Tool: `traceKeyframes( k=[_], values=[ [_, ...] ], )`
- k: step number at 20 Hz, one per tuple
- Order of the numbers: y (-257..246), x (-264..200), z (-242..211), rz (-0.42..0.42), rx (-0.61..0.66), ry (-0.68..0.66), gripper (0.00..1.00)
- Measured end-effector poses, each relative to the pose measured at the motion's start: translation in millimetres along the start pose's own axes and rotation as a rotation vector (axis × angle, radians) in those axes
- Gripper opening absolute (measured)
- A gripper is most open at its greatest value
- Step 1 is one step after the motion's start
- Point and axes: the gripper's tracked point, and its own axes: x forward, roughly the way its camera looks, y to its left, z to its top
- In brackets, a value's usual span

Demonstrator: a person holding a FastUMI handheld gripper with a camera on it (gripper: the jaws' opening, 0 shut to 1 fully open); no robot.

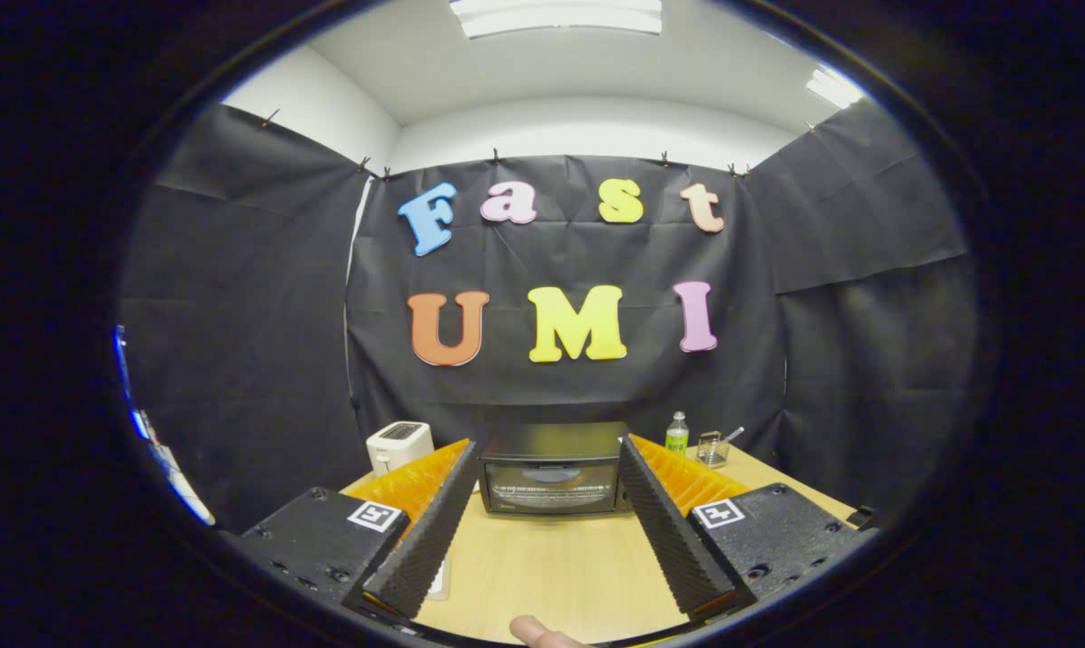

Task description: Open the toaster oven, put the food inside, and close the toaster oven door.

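Note:
A black toaster oven [553, 468] stands at the far side of the light wooden table [551, 567], its glass door shut. A rack shows dimly behind the glass. My gripper [549, 454] is open, its two fingers spread wide with nothing between them. The oven sits beyond the fingers, framed in the gap between their tips. A flat pale item [440, 576] on the table is mostly hidden under the left finger [425, 540]; I cannot tell what it is.
A white toaster [399, 445] stands left of the oven. To the oven's right are a small green-labelled bottle [677, 434] and a clear cup with a utensil [713, 447]. A fingertip of a person's hand [537, 632] shows at the table's near edge.

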Motion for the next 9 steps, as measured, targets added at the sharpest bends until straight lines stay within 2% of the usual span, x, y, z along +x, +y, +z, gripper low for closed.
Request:
traceKeyframes(
  k=[9],
  values=[
    [5, 9, -10, 0.019, 0.008, 0.040, 1.00]
  ],
)
